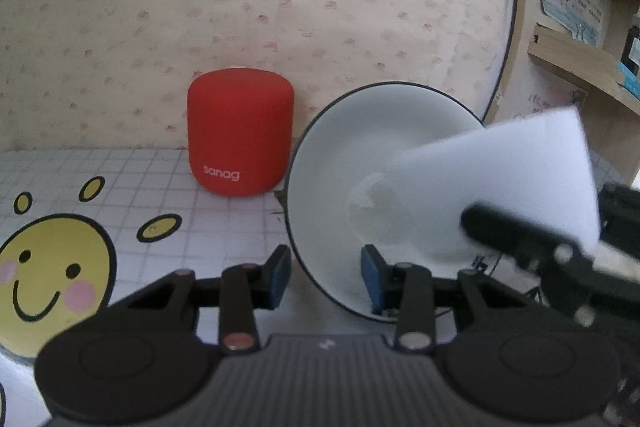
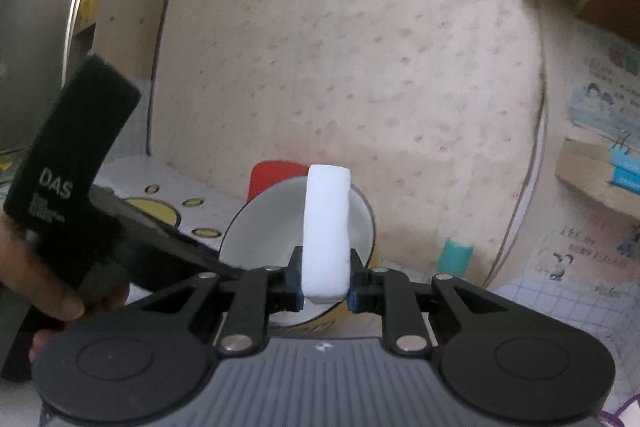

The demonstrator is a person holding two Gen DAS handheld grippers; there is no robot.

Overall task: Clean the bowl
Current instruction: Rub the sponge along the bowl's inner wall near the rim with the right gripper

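The left gripper has its jaws closed on the near rim of the bowl, one pad outside the wall and one pad inside, and the bowl is tipped so that its white inside faces the jaws. The right gripper is clamped on the lower end of a white sponge, which stands up between the pads and reaches forward over the bowl's opening. Whether the sponge already touches the inside, I cannot tell.

I think the bowl is stiff, smooth and rather breakable, so a grip on the thin rim can slip when the sponge pushes; the pads should sit deep over the edge. The sponge looks soft and light, and it bends easily, so holding it low leaves much free length to wipe.

Beyond the left jaws, just beside the bowl, stands a red speaker.
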